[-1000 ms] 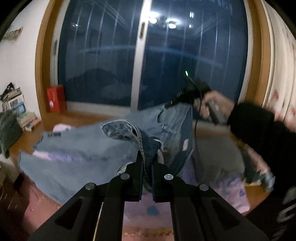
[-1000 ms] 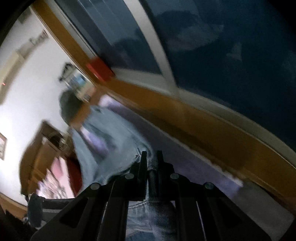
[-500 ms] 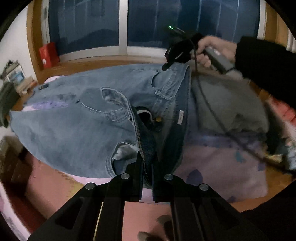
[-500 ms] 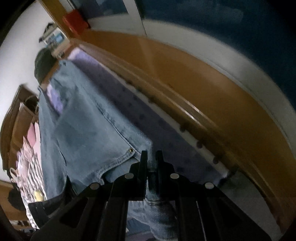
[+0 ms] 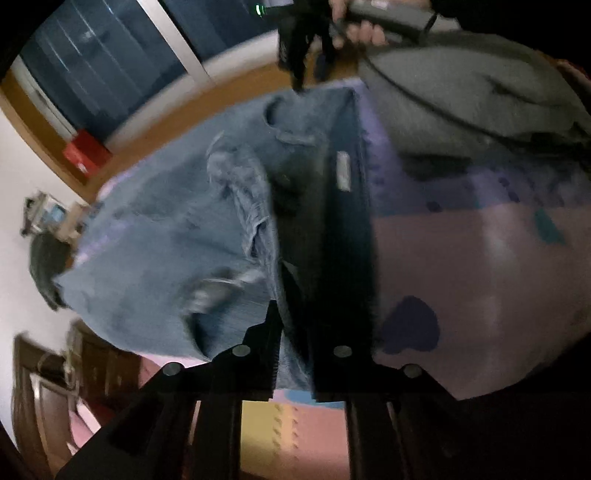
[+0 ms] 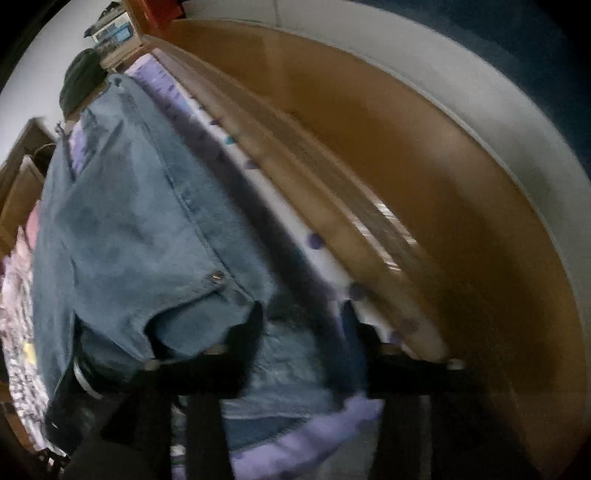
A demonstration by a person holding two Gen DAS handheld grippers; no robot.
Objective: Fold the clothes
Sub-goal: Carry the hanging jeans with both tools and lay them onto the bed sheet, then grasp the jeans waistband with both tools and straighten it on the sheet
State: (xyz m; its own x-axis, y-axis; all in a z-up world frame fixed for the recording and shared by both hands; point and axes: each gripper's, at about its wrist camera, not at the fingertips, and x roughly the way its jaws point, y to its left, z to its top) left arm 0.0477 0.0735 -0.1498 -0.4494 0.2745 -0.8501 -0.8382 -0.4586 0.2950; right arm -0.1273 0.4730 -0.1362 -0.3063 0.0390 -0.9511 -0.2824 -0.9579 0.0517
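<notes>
The jeans (image 5: 162,236) are seen spread flat across the left and centre of the left wrist view, on a purple mat (image 5: 480,266), with the dark inside of the waistband running down the middle of the frame and a small white label on it. The left gripper (image 5: 295,332) is seen at the lower centre with its jaws apart and opening; the waistband edge lies in the gap between them, and no pad is seen pressing on it. At the top of that frame the right gripper (image 5: 306,62) is held by a hand (image 5: 354,29), just above the far corner of the waistband. A grey garment (image 5: 461,96) is seen crumpled at the upper right, and a red box (image 5: 86,153) stands at the upper left by the dark window.

In the right wrist view, which is blurred, the jeans (image 6: 129,229) fill the left half, with a rivet near the centre. The right gripper (image 6: 303,325) is seen at the bottom with its jaws wide apart and opening; denim lies loosely between them, not clamped. The mat (image 6: 236,155) edge and a wooden sill (image 6: 388,147) curve across the right.
</notes>
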